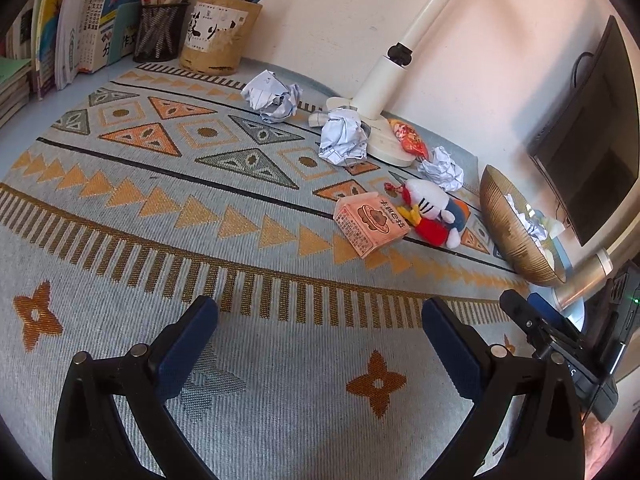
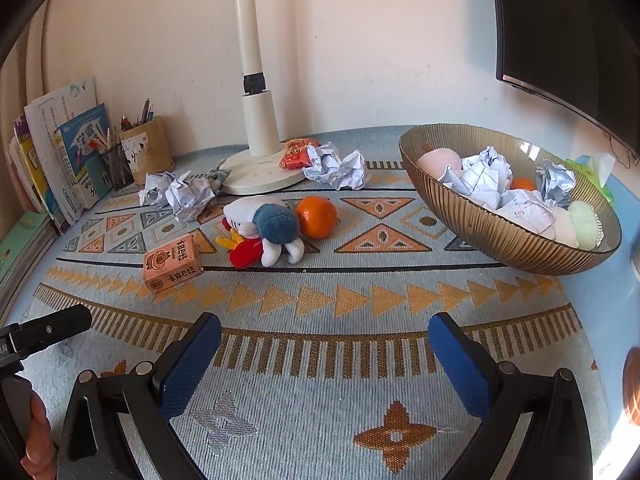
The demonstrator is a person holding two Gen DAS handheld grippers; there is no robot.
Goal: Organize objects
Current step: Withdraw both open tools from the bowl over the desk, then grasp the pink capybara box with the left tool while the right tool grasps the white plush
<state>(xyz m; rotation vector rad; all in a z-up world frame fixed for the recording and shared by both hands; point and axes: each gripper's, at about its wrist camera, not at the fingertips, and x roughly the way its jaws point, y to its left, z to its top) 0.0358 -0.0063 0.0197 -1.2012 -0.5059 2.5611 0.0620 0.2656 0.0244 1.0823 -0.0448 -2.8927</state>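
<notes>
Both grippers hover low over a patterned mat with nothing between their blue pads. My left gripper is open, and my right gripper is open at its widest. Ahead lie a small orange carton, a plush toy and an orange. Crumpled paper balls lie near the lamp base, beside a red snack packet. A ribbed golden bowl at the right holds paper balls and soft pale items.
Books and two pen holders stand at the back left against the wall. A dark monitor hangs at the right. The white lamp pole rises mid-back. A tissue pack sits behind the bowl. A hand grips the left tool.
</notes>
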